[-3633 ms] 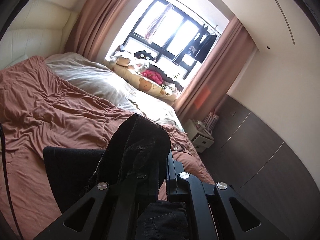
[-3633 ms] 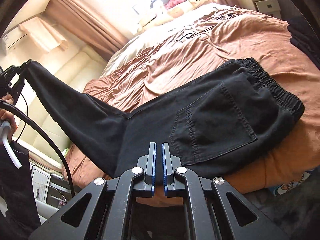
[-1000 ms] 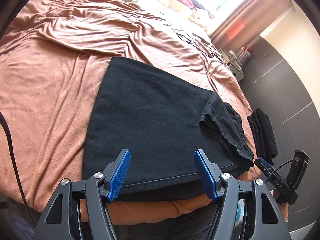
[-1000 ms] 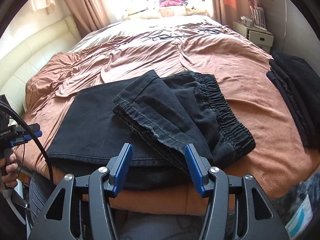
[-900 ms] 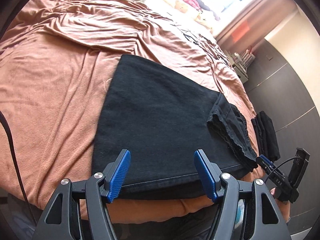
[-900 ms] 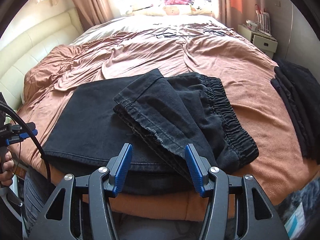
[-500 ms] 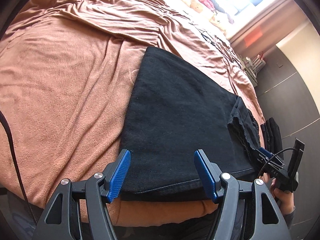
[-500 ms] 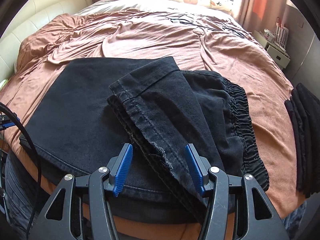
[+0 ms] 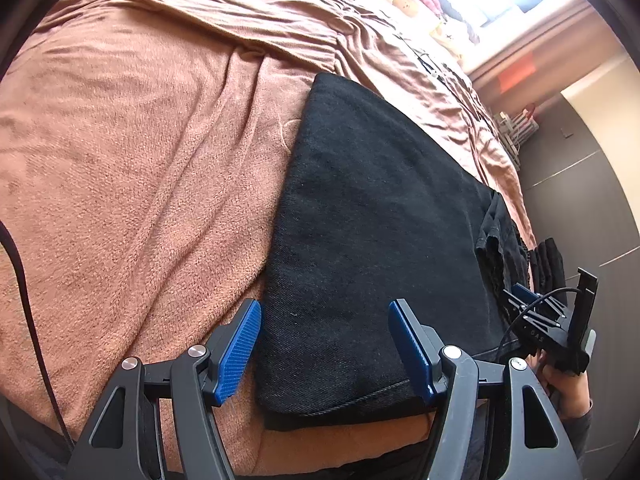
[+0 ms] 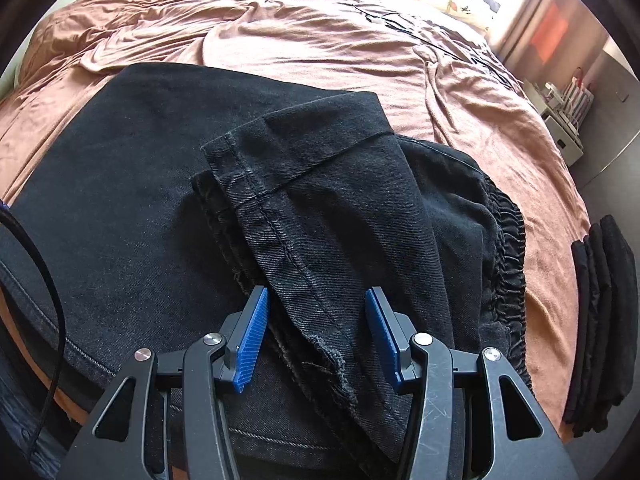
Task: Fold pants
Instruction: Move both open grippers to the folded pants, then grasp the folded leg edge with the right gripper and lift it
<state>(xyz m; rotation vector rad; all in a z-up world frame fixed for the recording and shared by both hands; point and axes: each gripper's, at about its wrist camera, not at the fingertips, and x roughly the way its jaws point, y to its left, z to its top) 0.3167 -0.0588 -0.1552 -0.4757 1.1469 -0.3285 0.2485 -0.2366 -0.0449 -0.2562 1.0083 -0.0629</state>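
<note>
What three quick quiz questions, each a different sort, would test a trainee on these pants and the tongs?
1. True or false: the right tongs are clamped shut on the pants.
2. What lies on the bed right of the pants: A a stack of dark folded clothes, B a laptop, C shoes?
3. Fill in: the left tongs hover over the pants' folded ____.

Key: 1 false, the pads stand apart; 2 A; 3 edge.

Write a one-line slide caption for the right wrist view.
Open right tongs poised over the frayed hem of folded black pants on a rust-brown bedspread, with a stack of dark clothes beside them.
</note>
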